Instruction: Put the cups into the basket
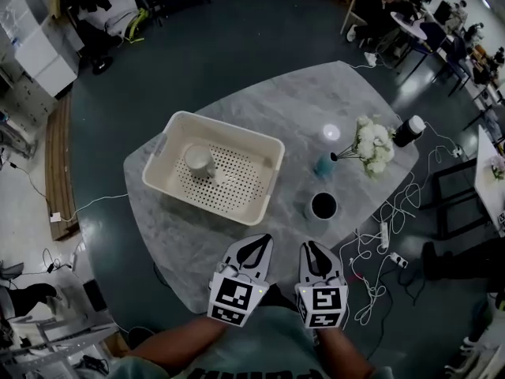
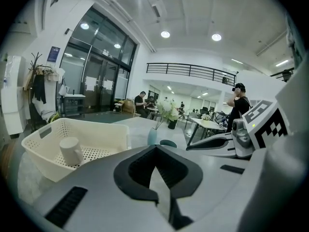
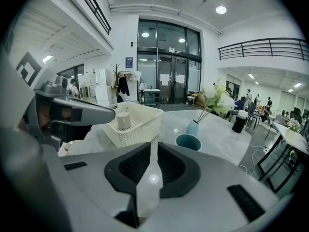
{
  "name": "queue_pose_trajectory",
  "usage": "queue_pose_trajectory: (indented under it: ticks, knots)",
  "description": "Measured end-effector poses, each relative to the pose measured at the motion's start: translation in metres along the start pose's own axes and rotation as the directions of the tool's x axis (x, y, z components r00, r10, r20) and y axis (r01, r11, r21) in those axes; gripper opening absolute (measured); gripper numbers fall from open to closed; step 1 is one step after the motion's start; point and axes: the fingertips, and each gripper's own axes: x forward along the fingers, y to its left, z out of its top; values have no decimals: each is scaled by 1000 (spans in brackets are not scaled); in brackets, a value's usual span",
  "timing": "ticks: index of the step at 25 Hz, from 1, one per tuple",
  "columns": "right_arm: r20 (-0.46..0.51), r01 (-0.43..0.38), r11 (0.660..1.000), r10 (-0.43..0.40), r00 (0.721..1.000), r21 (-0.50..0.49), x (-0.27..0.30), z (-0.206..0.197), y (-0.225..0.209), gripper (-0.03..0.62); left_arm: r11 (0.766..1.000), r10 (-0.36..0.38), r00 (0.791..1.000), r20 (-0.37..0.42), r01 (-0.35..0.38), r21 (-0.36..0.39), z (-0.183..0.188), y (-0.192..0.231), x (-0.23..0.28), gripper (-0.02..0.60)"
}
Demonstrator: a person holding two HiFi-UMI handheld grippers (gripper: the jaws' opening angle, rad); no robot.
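Basket [image 1: 229,127] sits on grey table [image 1: 316,93]. White cup [image 1: 197,161] is already inside, upright, in the basket's left half. Paler shape next to that cup: can't tell what it is.

Near-right of basket, close to the person: left gripper [image 1: 260,243], jaws together, nothing in them. Just right of it, further from basket: right gripper [image 1: 308,249], also clenched & empty.

Right of basket & apart from it, ahead of the right gripper: teal cup [image 1: 323,206], upright, mouth up. Prob. the one left to move. Beyond it, also right of basket: teal vase [image 1: 324,164] w/ white flowers.

Step in hand, as I judge it: reach for teal cup w/ right gripper, since it's nearer. To do it well:
- Open jaws wide before arriving, not at the cup.
- Come in low, one jaw inside the rim & one outside.
- Stay clear of the vase; it looks top-heavy & likely tips easily.
- Clamp firm, lift straight, carry over basket's right wall.
- Set down on bare floor beside white cup w/o knocking it.
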Motion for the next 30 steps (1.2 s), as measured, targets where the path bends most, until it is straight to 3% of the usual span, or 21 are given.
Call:
queue_pose_trajectory:
  ticks: [9, 16, 30]
  knots:
    - [-20, -12, 1000, 12, 1000, 6, 30, -7, -48, 210, 999, 45, 998, -36, -46, -21, 0, -7, 46, 7]
    - [-68, -46, 999, 45, 997, -18, 61, -25, -76, 333, 998, 63, 994, -84, -63, 3, -10, -13, 72, 6]
    - [-73, -123, 992, 120, 990, -40, 122, -40, -92, 388, 995, 95, 981, -169, -90, 36, -35, -4, 114, 7]
